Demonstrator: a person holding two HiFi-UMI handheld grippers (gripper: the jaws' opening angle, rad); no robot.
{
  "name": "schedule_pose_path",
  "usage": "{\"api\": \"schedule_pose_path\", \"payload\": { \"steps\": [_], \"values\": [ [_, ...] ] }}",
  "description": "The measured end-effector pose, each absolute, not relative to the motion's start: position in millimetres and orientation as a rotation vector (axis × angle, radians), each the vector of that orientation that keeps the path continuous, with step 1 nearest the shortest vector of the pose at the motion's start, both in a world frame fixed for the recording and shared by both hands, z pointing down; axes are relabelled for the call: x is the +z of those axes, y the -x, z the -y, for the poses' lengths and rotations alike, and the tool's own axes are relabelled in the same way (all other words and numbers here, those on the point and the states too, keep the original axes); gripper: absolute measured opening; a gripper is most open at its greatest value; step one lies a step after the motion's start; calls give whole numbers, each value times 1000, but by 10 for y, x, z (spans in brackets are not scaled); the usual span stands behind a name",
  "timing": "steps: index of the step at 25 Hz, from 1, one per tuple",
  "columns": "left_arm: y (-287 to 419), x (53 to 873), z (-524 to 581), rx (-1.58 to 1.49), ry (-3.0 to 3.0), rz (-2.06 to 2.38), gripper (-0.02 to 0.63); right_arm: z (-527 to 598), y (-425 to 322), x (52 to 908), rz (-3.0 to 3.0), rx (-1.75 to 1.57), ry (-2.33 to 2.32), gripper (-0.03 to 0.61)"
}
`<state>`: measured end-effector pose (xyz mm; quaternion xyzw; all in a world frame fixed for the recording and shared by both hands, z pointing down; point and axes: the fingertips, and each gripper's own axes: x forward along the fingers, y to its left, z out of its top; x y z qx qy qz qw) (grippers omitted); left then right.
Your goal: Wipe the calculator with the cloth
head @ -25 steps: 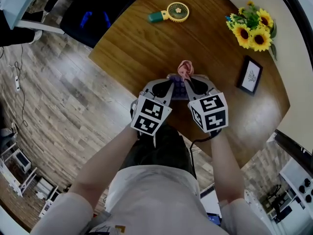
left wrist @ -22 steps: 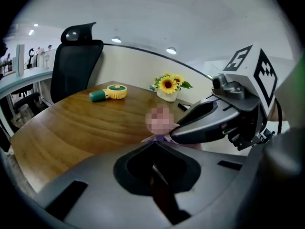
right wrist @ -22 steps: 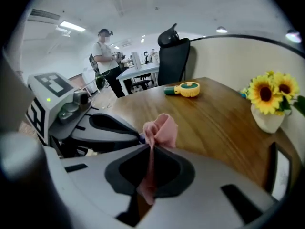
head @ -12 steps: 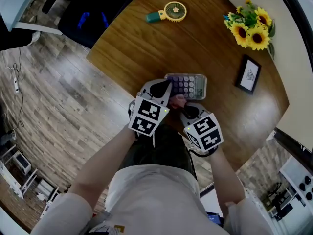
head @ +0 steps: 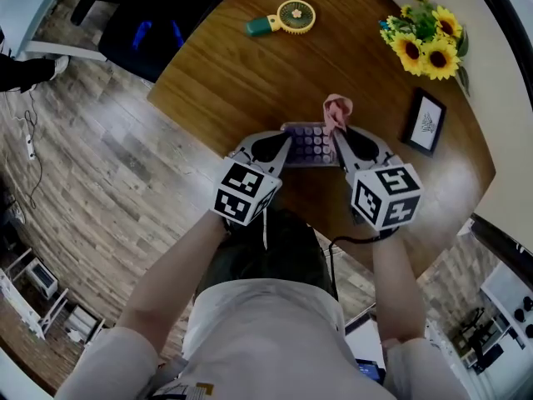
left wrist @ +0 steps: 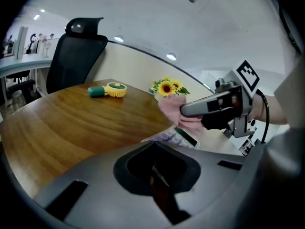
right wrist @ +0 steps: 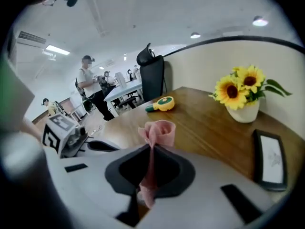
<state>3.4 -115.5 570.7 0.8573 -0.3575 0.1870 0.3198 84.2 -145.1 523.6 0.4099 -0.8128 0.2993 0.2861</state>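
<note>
The calculator (head: 310, 144), pale with rows of round keys, lies on the wooden table (head: 250, 73) between my two grippers. My left gripper (head: 287, 145) is shut at its left edge, and in the left gripper view the calculator (left wrist: 172, 137) shows just past the closed tips (left wrist: 153, 144). My right gripper (head: 338, 137) is shut on the pink cloth (head: 336, 110), which bunches up above the calculator's far right end. In the right gripper view the cloth (right wrist: 156, 130) stands up out of the jaws and a strip of it hangs down between them.
A yellow hand fan with a green handle (head: 287, 17) lies at the table's far side. Sunflowers in a white vase (head: 425, 40) and a small black picture frame (head: 423, 123) stand to the right. A black chair (head: 158, 23) is beyond the table.
With the cloth, my right gripper pulled back toward me across the calculator, then pushed forward again to its far right end. The left gripper has stayed at the left edge.
</note>
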Motion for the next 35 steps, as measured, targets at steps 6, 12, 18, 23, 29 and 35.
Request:
{"api": "schedule_pose_path", "payload": {
  "steps": [6, 12, 18, 23, 29, 35],
  "values": [
    [-44, 5704, 1144, 486, -2246, 928, 3, 1373, -441, 5594, 2108, 931, -1002, 26],
    [-25, 5703, 1146, 483, -2236, 910, 2, 995, -238, 5635, 2135, 1022, -993, 26],
    [-16, 5709, 1152, 483, -2236, 911, 3, 690, -149, 5646, 2158, 1096, -935, 25],
    [-22, 5715, 1155, 485, -2239, 914, 2, 118, -125, 5881, 2068, 1113, -695, 25],
    [-33, 5717, 1153, 487, -2246, 914, 3, 2, -315, 5677, 2078, 999, -632, 26],
    [-33, 5713, 1150, 492, -2252, 925, 3, 769, -341, 5140, 2218, 854, -743, 29]
  ]
}}
